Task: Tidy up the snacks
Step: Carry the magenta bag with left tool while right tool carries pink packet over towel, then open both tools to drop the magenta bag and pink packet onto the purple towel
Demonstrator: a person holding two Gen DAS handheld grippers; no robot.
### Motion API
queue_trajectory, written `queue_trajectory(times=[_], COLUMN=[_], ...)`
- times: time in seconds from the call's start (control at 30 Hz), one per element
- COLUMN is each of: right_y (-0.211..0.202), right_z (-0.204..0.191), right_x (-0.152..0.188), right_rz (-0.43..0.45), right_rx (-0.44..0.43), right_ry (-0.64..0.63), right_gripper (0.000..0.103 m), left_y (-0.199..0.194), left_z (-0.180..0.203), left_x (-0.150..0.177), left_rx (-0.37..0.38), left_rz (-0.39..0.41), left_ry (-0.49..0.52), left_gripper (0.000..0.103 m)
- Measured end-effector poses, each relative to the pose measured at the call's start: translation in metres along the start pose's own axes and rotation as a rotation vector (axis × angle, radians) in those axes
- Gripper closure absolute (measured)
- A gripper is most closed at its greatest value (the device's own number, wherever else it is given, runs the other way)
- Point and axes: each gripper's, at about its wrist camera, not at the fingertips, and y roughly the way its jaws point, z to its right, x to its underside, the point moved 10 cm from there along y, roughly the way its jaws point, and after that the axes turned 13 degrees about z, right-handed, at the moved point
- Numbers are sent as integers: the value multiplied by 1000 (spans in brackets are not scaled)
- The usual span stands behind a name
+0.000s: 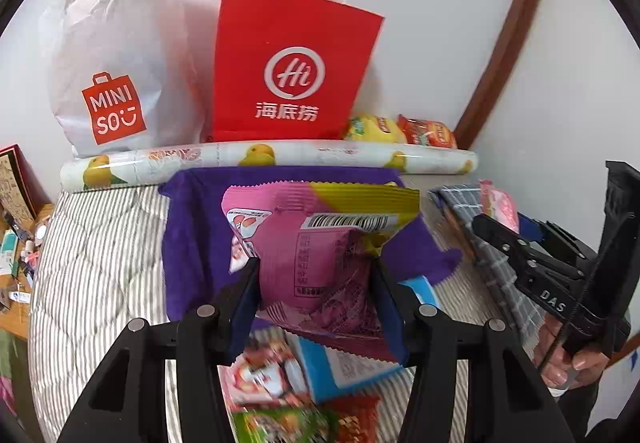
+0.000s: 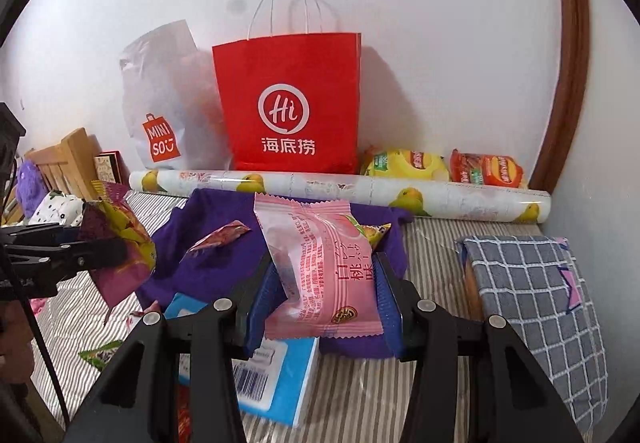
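**Both tools loaded: one snack packet in each, above the striped bed**

My left tool [image 1: 316,279] is clamped on a magenta-and-yellow crinkle-edged snack packet [image 1: 320,243], centre of the left wrist view, its barcode side facing the camera. The packet hangs over a purple cloth [image 1: 192,243] spread on the grey-and-white striped bed [image 1: 100,263]. Below it, at lower centre, lie a blue-and-white flat box [image 1: 344,367] and blurred red and green packets [image 1: 280,403].

My right tool [image 2: 324,283] grips a pale pink snack packet with red print [image 2: 320,271], centre of the right wrist view, tilted, above the same cloth. A small red wrapper [image 2: 220,237] rests on the cloth to its left. At right lies a grey checked cloth [image 2: 532,307].

At upper centre a red paper bag with white handles [image 2: 288,103] stands against the wall, a white plastic shopping bag [image 2: 160,103] touching its left side. In front of both runs a long lemon-printed roll [image 2: 340,187]; behind the roll, at right, sit a yellow packet [image 2: 404,165] and an orange packet [image 2: 486,169].
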Motion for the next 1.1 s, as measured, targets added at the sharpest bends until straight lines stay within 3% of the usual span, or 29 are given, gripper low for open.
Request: queue_trajectory(times=[0.3,0.53,0.8,1.1], right_y=[56,103,126,136], right_z=[-2,-9,-2,-4], right_x=[6,30,63,80], right_rz=[-40,-112,-206,-249], right_rx=[-25,-57,-72,-78], right_ry=[13,-2,8,11], right_gripper=[56,56,56,55], left_y=[53,94,124,129], left_z=[-24,-35,-42,-39], left_x=[-8,-2,19,24], left_rx=[-29,-54,-77,-63], left_rz=[-44,-102,-185,-196], left_ry=[-17,-23,-19,-16], left_gripper=[51,51,51,49])
